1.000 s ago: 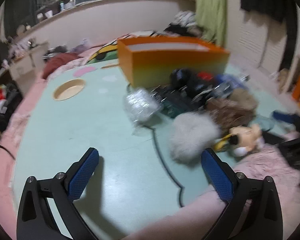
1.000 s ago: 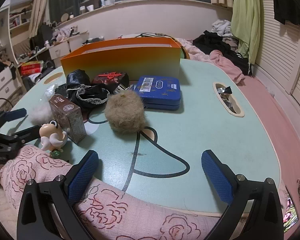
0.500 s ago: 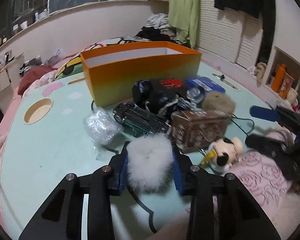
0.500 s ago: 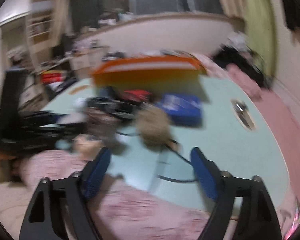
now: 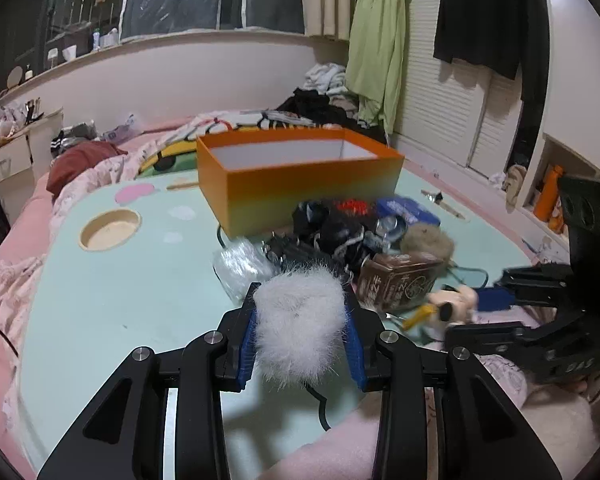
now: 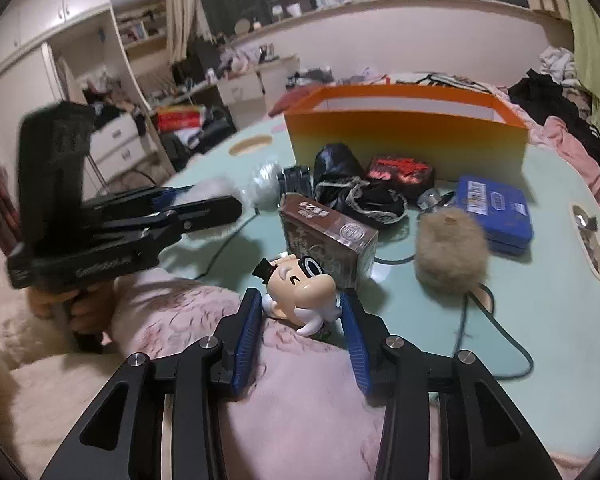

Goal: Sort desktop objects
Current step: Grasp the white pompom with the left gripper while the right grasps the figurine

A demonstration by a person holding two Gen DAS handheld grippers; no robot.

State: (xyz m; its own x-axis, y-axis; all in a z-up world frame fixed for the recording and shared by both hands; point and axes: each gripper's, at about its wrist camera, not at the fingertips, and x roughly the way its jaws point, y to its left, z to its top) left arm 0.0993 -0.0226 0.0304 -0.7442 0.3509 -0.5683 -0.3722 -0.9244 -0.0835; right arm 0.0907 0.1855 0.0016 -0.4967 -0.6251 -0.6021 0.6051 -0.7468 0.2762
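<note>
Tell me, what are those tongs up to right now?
Left tongs shut on white fur pom-pom. Right tongs closing around cartoon figurine. Orange box open; clutter ahead of it.

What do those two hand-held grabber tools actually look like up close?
Both are matte black plastic frames with triangular cut-outs and silver screw heads. Each left gripper and right gripper finger carries a ribbed blue pad. Seen from the side, the left one has a pistol-style handle, a tall black block on top and faint lettering along its body.
</note>
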